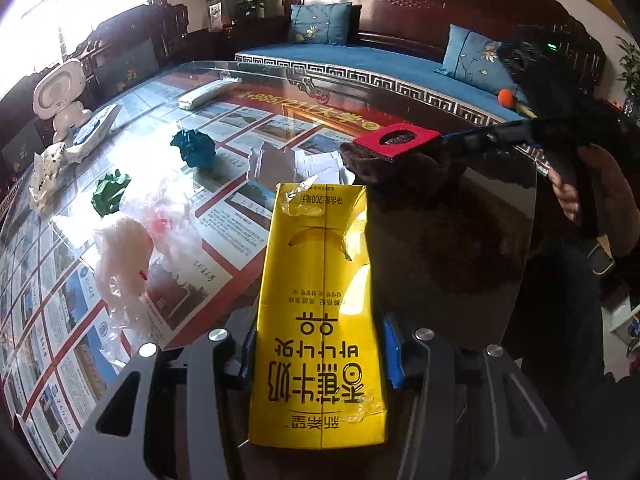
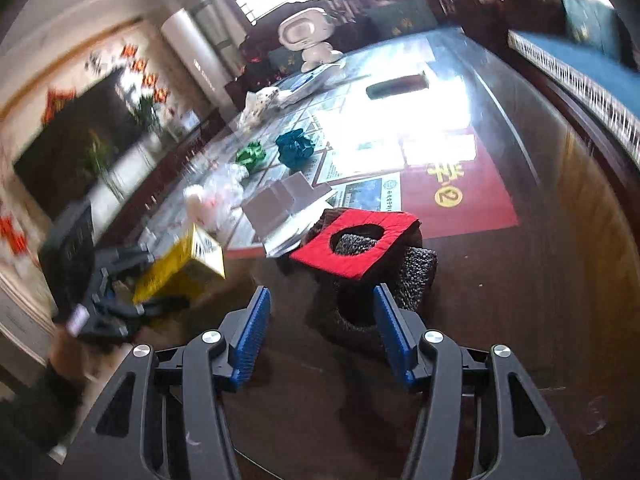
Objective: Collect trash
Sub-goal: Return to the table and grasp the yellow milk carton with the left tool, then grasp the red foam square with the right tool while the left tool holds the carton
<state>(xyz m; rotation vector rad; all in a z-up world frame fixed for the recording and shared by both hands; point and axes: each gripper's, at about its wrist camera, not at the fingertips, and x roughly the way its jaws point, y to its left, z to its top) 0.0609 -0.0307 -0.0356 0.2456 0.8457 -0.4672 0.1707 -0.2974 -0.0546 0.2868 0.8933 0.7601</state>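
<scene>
My left gripper (image 1: 318,354) is shut on a yellow milk carton (image 1: 320,300), held above the glass table; the carton also shows in the right wrist view (image 2: 180,268). My right gripper (image 2: 320,320) is open and empty, close to a red-topped knitted holder (image 2: 356,248), which also shows in the left wrist view (image 1: 394,140). On the table lie a teal paper ball (image 1: 194,146), a green paper ball (image 1: 110,196), a clear plastic bag (image 1: 148,240) and a white folded carton (image 2: 280,204).
A white robot toy (image 1: 60,96), a tissue pack (image 1: 94,126) and a white wrapped bundle (image 1: 208,92) stand at the far side of the glass table (image 1: 460,260). A blue-cushioned wooden sofa (image 1: 360,60) runs behind it.
</scene>
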